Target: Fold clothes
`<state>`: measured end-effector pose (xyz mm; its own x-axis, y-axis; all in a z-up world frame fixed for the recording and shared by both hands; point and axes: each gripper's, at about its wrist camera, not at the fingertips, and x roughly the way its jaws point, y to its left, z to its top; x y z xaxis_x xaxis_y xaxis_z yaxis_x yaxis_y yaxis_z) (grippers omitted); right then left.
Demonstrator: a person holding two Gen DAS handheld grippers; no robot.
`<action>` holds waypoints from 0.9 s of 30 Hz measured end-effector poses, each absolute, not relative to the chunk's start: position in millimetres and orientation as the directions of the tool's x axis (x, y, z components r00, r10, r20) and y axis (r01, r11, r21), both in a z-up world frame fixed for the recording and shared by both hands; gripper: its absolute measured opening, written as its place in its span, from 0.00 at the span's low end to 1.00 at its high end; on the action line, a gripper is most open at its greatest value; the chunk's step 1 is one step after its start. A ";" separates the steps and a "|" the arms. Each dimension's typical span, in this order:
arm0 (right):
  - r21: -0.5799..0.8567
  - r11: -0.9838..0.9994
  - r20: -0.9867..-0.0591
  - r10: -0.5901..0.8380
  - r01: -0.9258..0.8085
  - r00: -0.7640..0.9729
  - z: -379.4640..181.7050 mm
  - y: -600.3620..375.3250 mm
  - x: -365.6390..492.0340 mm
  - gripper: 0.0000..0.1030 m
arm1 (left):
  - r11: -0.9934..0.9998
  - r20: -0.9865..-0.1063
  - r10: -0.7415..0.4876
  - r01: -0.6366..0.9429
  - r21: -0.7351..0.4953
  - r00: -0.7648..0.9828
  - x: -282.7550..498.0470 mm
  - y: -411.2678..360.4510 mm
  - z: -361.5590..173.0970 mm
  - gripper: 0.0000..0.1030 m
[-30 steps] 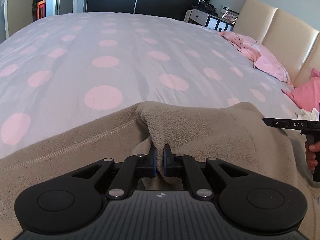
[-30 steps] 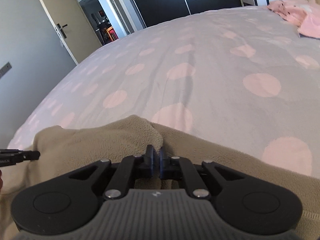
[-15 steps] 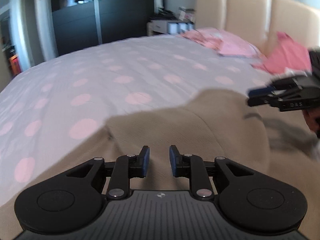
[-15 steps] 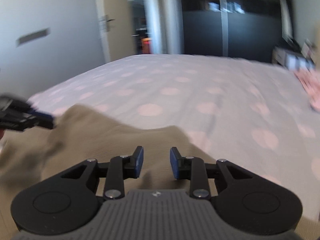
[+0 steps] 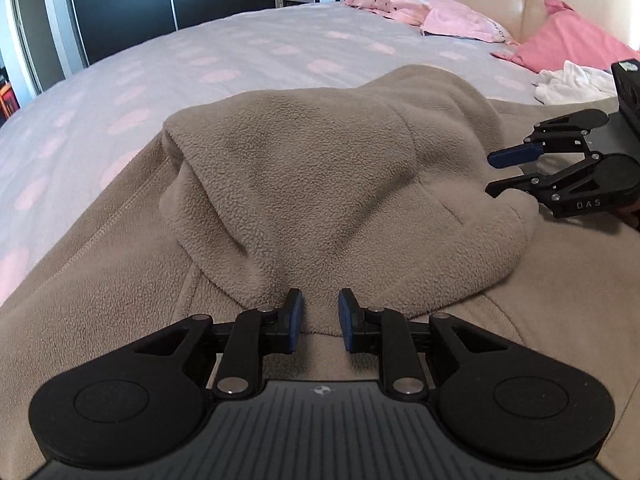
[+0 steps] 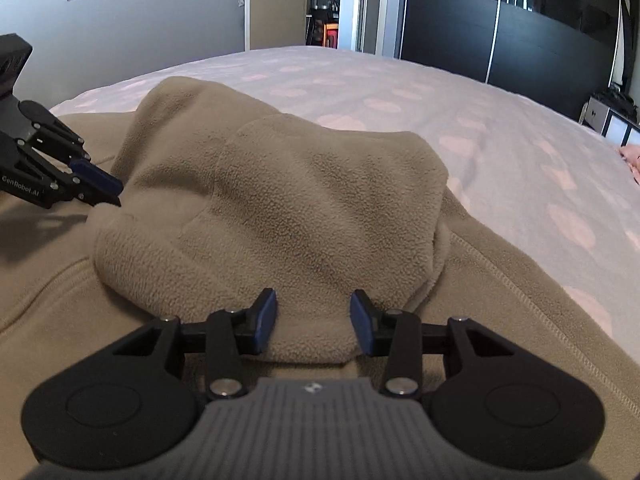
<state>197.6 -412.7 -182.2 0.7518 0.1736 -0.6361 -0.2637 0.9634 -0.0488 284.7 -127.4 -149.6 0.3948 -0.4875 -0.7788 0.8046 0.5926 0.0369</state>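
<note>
Beige fleece [image 5: 320, 184] is lying spread on the dotted bedspread [image 5: 200, 56], its hood folded back onto the body. The left gripper [image 5: 319, 322] is being held over the hood's near edge, jaws slightly apart and gripping nothing. The right gripper [image 6: 313, 322] is being opened, with the hood's edge lying between its pads [image 6: 362, 322] unpinched. Pink pillows [image 5: 560, 46] are lying by the headboard.
</note>
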 end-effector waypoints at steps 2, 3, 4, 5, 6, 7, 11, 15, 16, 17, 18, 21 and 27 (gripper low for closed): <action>-0.062 0.962 -0.654 0.161 -0.264 0.739 -179.4 -409.7 201.1 0.43 | 0.604 -0.786 -0.474 0.796 0.039 0.398 284.7 -130.4 -147.6 0.18; -0.062 0.963 -0.671 0.156 -0.264 0.725 -176.7 -408.3 203.9 0.43 | 0.606 -0.792 -0.463 0.794 0.045 0.398 285.1 -133.0 -146.2 0.18; -0.062 0.963 -0.687 0.151 -0.264 0.711 -174.0 -407.0 206.6 0.43 | 0.607 -0.800 -0.449 0.793 0.052 0.397 284.8 -135.9 -145.0 0.18; -0.065 0.962 -0.708 0.142 -0.264 0.692 -170.5 -405.0 210.1 0.43 | 0.606 -0.807 -0.436 0.793 0.063 0.398 284.9 -141.1 -142.4 0.18; -0.072 0.961 -0.734 0.129 -0.266 0.667 -166.3 -402.2 214.1 0.43 | 0.603 -0.814 -0.423 0.794 0.075 0.398 283.9 -143.2 -140.8 0.18; -0.077 0.961 -0.758 0.116 -0.264 0.642 -162.1 -399.6 217.7 0.43 | 0.603 -0.821 -0.411 0.794 0.083 0.397 282.8 -144.5 -139.8 0.18; -0.065 0.971 -0.817 0.081 -0.230 0.571 -151.4 -396.8 213.5 0.43 | 0.591 -0.866 -0.335 0.798 0.115 0.373 272.5 -140.2 -136.9 0.18; 0.016 0.988 -0.898 0.081 -0.154 0.433 -141.0 -409.6 195.3 0.43 | 0.546 -0.885 -0.273 0.818 0.180 0.378 256.4 -129.7 -120.6 0.18; 0.019 0.990 -0.903 0.078 -0.141 0.423 -134.2 -413.3 187.2 0.43 | 0.549 -0.881 -0.267 0.813 0.194 0.390 252.4 -127.3 -111.6 0.18; 0.009 0.991 -0.901 0.065 -0.132 0.430 -125.1 -417.0 178.2 0.44 | 0.552 -0.877 -0.261 0.808 0.207 0.403 248.3 -124.9 -102.5 0.18; -0.006 0.992 -0.896 0.051 -0.126 0.441 -115.0 -421.0 169.2 0.44 | 0.557 -0.869 -0.269 0.803 0.210 0.415 242.9 -121.6 -93.0 0.18; -0.040 0.996 -0.864 0.006 -0.082 0.504 -78.9 -436.2 140.4 0.53 | 0.593 -0.839 -0.327 0.785 0.177 0.435 229.5 -111.5 -51.7 0.21; -0.070 0.997 -0.792 -0.080 0.040 0.606 -24.7 -467.7 79.8 0.63 | 0.607 -0.741 -0.427 0.772 0.190 0.518 180.9 -108.0 24.3 0.32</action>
<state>79.8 -467.7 -24.7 0.6057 -0.0798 -0.7917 0.0403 0.9968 -0.0697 180.9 -108.0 24.3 0.5182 -0.4273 -0.7408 0.7717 0.6070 0.1897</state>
